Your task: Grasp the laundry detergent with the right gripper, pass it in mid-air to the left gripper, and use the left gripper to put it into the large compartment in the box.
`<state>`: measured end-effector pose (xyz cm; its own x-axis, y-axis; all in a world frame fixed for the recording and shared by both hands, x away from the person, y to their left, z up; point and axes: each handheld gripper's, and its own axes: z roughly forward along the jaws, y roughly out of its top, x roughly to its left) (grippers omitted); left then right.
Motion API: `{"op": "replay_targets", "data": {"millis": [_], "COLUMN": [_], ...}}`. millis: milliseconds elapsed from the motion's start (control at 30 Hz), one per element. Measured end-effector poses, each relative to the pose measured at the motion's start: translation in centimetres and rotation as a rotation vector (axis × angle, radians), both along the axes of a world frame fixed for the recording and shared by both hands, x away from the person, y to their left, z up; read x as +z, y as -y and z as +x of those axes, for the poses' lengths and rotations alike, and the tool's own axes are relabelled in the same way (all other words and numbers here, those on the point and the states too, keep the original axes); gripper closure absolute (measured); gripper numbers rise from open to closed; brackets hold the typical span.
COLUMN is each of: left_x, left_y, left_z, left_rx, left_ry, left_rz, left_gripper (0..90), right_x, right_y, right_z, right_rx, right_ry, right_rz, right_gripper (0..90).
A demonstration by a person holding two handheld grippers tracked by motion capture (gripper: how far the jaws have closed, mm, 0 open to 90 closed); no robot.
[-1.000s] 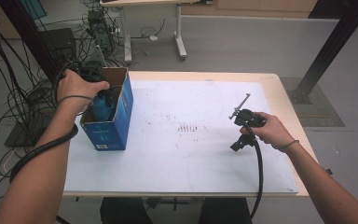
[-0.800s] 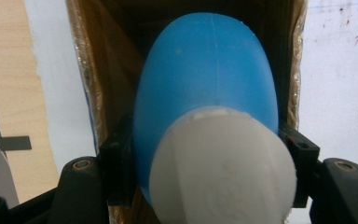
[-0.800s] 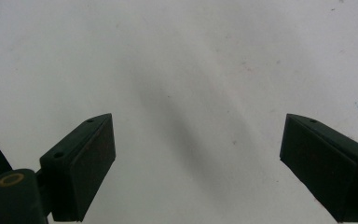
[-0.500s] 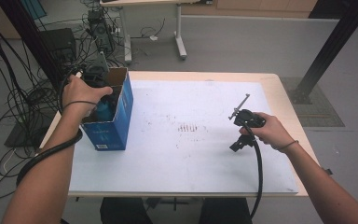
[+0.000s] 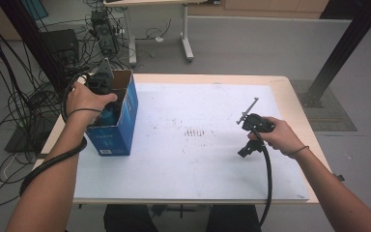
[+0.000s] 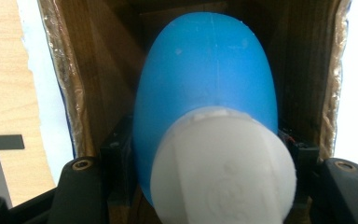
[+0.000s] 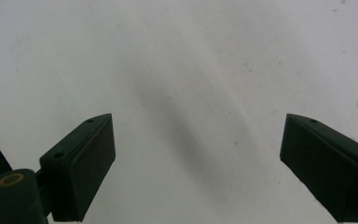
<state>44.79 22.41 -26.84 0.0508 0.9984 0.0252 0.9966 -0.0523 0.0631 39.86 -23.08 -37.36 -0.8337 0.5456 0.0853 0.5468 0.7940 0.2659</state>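
The blue bottle [image 6: 205, 93] with its white cap [image 6: 221, 168] sits inside the blue box [image 5: 113, 130] at the table's [image 5: 198, 179] left edge, clenched by the left gripper [image 5: 101, 82]. Since earlier, that hand has risen slightly. The bottle's base is hidden. The right gripper [image 7: 196, 168] hovers released over the white surface.

My left gripper [image 6: 214, 186] reaches down into the brown cardboard box [image 6: 98, 70], its jaws clamped on either side of a blue bottle [image 6: 209, 79]. The bottle's white cap [image 6: 221, 168] points straight back at me, and the box walls close in around the bottle.
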Motion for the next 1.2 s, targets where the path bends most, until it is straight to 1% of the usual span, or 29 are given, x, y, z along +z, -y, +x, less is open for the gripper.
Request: {"op": "replay_targets", "data": {"millis": [467, 967, 1200], "left_x": [-0.11, -0.14, -0.16], "left_y": [-0.09, -0.06, -0.12], "left_z": [-0.21, -0.14, -0.12], "left_rx": [0.005, 0.004, 0.007], "left_ry": [0.003, -0.003, -0.004], "left_rz": [-0.004, -0.002, -0.004], "left_gripper": [37.2, 37.2, 37.2], "right_x": [0.16, 0.06, 0.03], "right_y": [0.08, -0.02, -0.04], "right_z": [-0.18, -0.06, 0.0], "right_rx": [-0.005, -0.006, 0.002], "right_ry": [0.004, 0.0, 0.002], "right_rz": [-0.001, 0.0, 0.0], "right_gripper": [10.6, 10.5, 10.5]}}
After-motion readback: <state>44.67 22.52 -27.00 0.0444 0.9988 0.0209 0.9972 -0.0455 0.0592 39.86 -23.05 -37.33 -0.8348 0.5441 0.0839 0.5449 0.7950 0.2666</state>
